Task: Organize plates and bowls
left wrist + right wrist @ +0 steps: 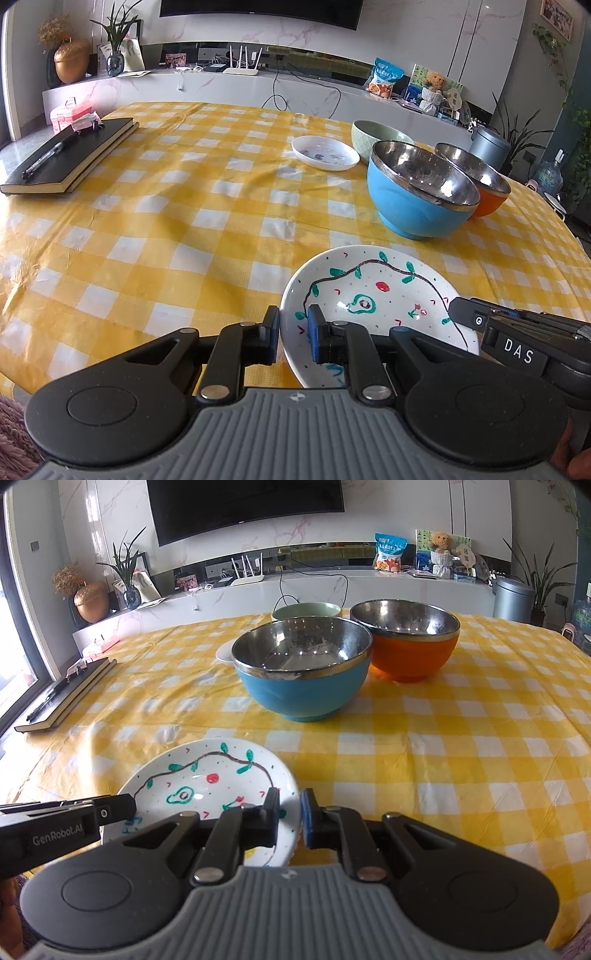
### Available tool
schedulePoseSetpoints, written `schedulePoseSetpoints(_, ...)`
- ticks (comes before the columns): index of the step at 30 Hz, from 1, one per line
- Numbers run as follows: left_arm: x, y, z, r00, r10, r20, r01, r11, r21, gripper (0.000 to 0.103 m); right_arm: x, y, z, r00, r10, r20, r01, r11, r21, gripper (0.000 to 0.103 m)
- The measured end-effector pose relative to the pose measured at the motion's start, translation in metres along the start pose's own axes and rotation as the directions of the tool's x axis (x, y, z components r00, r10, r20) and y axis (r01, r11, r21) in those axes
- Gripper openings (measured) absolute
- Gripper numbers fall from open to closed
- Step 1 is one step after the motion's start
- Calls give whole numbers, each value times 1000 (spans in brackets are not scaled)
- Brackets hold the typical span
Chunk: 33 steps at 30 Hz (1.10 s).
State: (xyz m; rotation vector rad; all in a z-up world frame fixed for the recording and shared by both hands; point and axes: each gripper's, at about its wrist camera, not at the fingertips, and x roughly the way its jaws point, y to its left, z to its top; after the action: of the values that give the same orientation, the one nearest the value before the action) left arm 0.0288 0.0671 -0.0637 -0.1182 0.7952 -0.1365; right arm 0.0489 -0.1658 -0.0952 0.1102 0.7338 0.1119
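Tabletop point(184, 206), yellow-and-white checked cloth. Contents, left to right:

- Black notebook point(70, 158) with a pen point(48, 157) lying on it, far left edge.
- Left hand-held gripper point(293, 338): clenched on the left rim of the painted plate point(373, 295), one pad outside the rim, one inside.
- Painted plate: white, with green leaves and red dots, at the near edge, gripped from both sides.
- Right hand-held gripper point(290, 819): clamped on the plate's right rim.
- Small white plate point(325, 152), farther back, beside a pale green bowl point(365, 134).
- Blue bowl point(417, 206), steel-lined, upright, mid-table.
- Orange bowl point(410, 653), steel-lined, just right of and behind the blue one.
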Motion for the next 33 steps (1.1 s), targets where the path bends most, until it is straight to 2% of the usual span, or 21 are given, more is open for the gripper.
schedulePoseSetpoints(9, 0, -2, 0, 1000, 10, 3, -10, 1000, 22, 18, 4, 1, -1, 1000, 1, -13, -1, 1000, 0, 13)
schedulePoseSetpoints(18, -2, -9, 2, 999, 39, 32, -41, 996, 75, 15, 4, 3, -2, 1000, -9, -3, 9, 1000, -16, 10)
schedulePoseSetpoints(26, -4, -9, 4, 998, 38, 55, -41, 997, 62, 15, 4, 2, 1, 1000, 2, -2, -2, 1000, -6, 14)
schedulePoseSetpoints(29, -9, -8, 8, 997, 35, 68, -38, 998, 43, 21, 0, 1, 3, 1000, 0, 17, 0, 1000, -2, 15)
schedulePoseSetpoints(33, -14, -6, 18, 999, 18, 49, -18, 1000, 11, 27, -7, 0, 11, 999, 3, 44, -3, 1000, 13, 22)
